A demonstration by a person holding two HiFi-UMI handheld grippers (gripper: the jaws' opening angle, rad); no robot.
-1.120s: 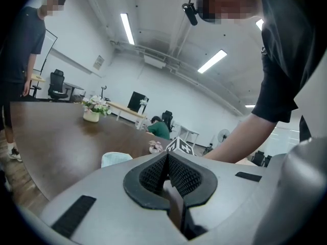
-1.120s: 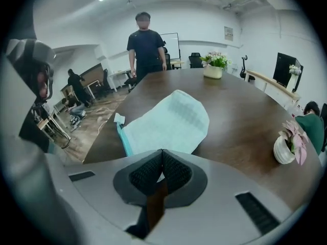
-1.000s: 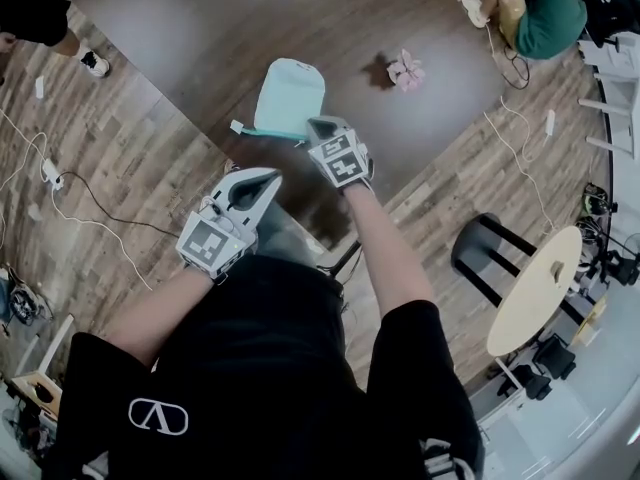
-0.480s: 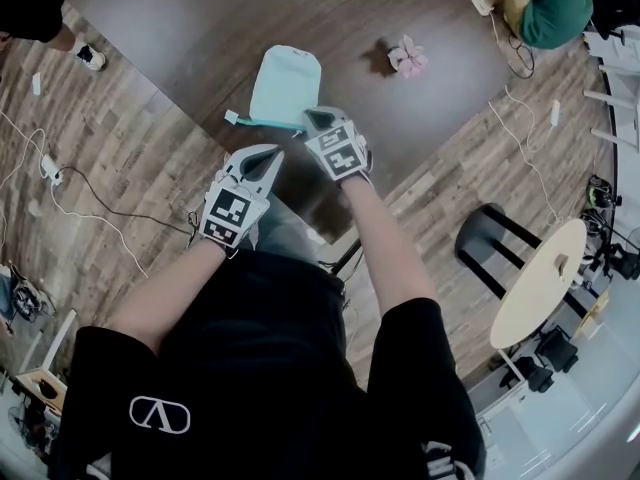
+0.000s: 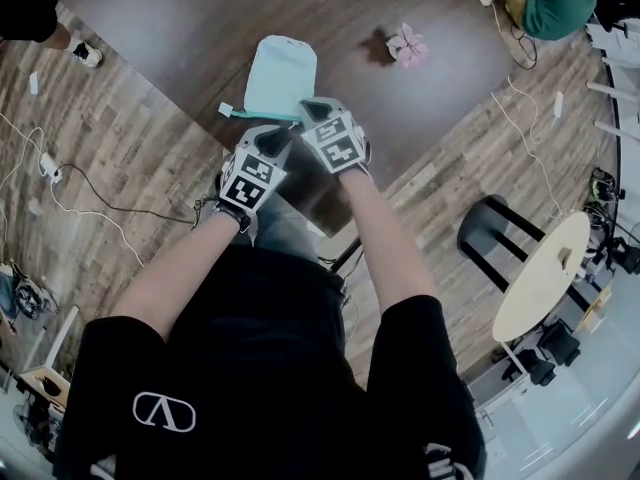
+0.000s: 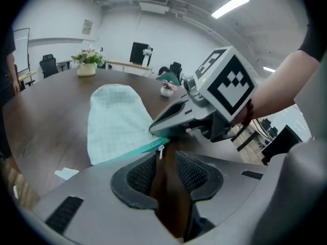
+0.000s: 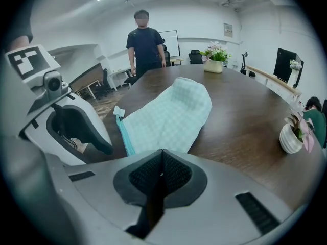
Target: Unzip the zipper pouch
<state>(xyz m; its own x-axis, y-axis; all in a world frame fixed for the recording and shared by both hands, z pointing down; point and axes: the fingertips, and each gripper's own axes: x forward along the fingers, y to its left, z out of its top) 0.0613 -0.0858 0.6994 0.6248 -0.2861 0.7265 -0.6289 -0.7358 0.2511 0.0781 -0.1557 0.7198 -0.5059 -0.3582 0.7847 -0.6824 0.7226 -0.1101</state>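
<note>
A mint-green zipper pouch [image 5: 281,76] lies flat on the dark wooden table [image 5: 180,28], its teal zipper edge [image 5: 262,115] facing me. My right gripper [image 5: 312,115] is shut on the right end of that edge, as the left gripper view shows [image 6: 171,122]. My left gripper [image 5: 270,143] sits just left of it. Its jaws have just been opening and now stand open [image 6: 166,157]. The small silver zipper pull [image 6: 161,151] hangs right at the tips, with neither pad pressing on it. In the right gripper view [image 7: 162,154] the pouch [image 7: 171,114] spreads out ahead.
A white tag [image 5: 226,110] sticks out at the zipper's left end. A pink flower pot [image 5: 406,46] stands further back on the table. One person stands at the table's far end [image 7: 145,42], another in green sits at the top right [image 5: 548,6]. A stool [image 5: 500,248] and cables [image 5: 90,208] are on the floor.
My left gripper has come down and forward from beside my body to the pouch's zipper edge, ending next to the right gripper. The right gripper and the pouch have stayed put.
</note>
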